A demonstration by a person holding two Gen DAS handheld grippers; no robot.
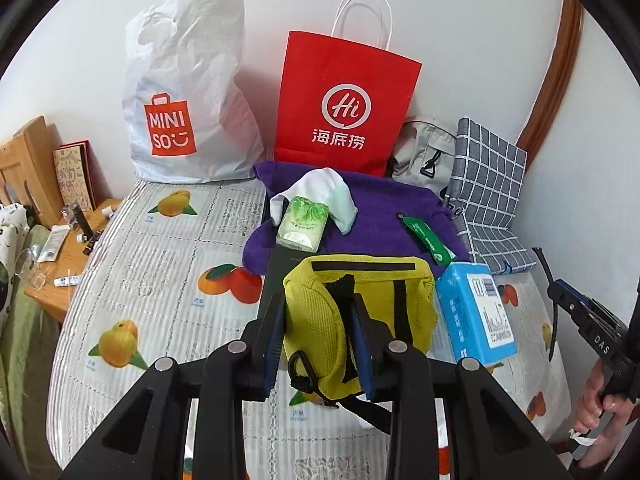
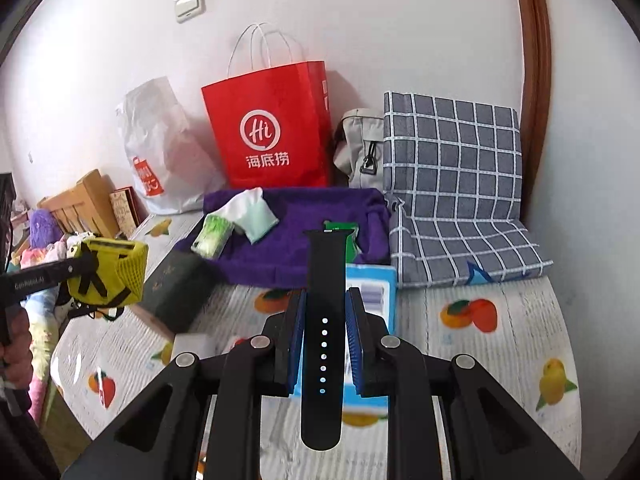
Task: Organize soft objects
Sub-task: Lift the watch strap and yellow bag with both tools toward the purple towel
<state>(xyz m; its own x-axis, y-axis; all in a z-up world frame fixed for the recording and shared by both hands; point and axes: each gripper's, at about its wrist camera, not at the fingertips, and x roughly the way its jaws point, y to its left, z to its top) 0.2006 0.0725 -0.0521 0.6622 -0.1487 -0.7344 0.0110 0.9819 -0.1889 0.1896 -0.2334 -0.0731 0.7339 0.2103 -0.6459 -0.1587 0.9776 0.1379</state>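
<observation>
Yellow mesh pouch (image 1: 360, 312) with black straps; black perforated strap (image 2: 324, 320).

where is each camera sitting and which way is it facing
Left wrist: sits on the left gripper, facing down across the bed toward the wall; fingers clamp a yellow pouch; a hand shows at right.
Right wrist: sits on the right gripper, facing the same wall; fingers hold a black watch strap.
Both share the red paper bag, purple towel and checked cushion.
</observation>
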